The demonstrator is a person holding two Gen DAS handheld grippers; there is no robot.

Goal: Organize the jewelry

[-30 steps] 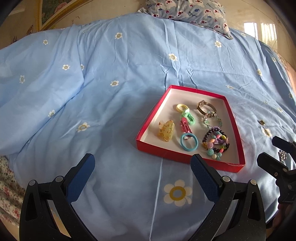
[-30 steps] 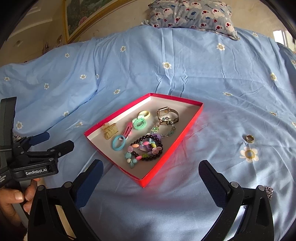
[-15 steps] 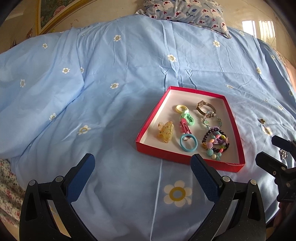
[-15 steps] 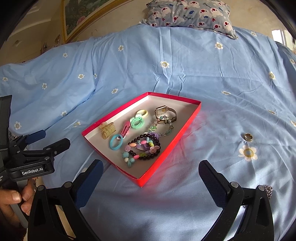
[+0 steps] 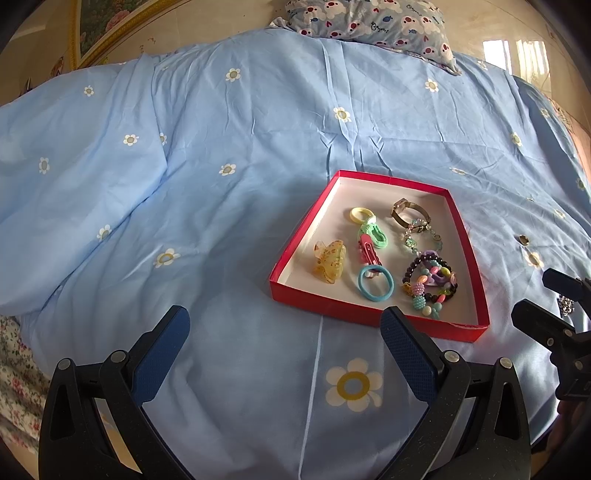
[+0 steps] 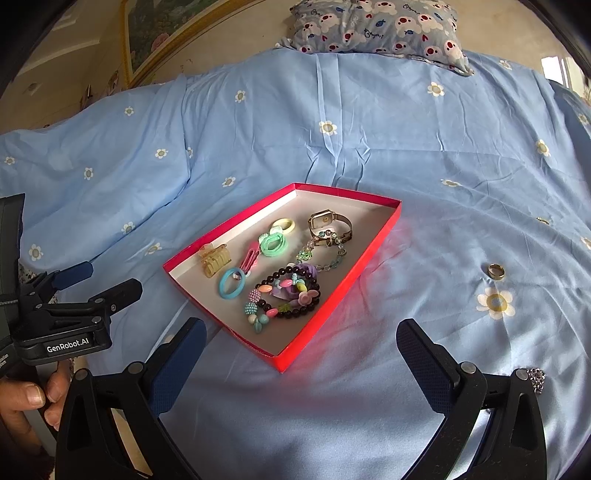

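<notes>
A red tray (image 5: 478, 291) (image 6: 384, 230) lies on the blue bedspread and holds a watch (image 6: 328, 222), bead bracelets (image 6: 288, 293), hair ties (image 5: 375, 283) and a yellow claw clip (image 5: 330, 260). A gold ring (image 6: 496, 271) (image 5: 523, 240) rests on the spread to the right of the tray. A sparkly piece (image 6: 536, 378) (image 5: 565, 305) lies nearer, partly behind my right gripper. My left gripper (image 5: 284, 332) stands open, empty, short of the tray's near left corner. My right gripper (image 6: 301, 347) is open and empty over the tray's near corner.
The bedspread (image 5: 229, 221) has white flowers and soft folds. A patterned pillow (image 6: 373, 27) sits at the far end below a framed picture (image 6: 166, 37). A hand (image 6: 26, 402) holds the left gripper's handle. Floral fabric (image 5: 14, 369) shows at the bed's left edge.
Both views have shifted slightly, so the tray sits a little higher and further away in them. Both grippers stay open and nothing in the tray has moved.
</notes>
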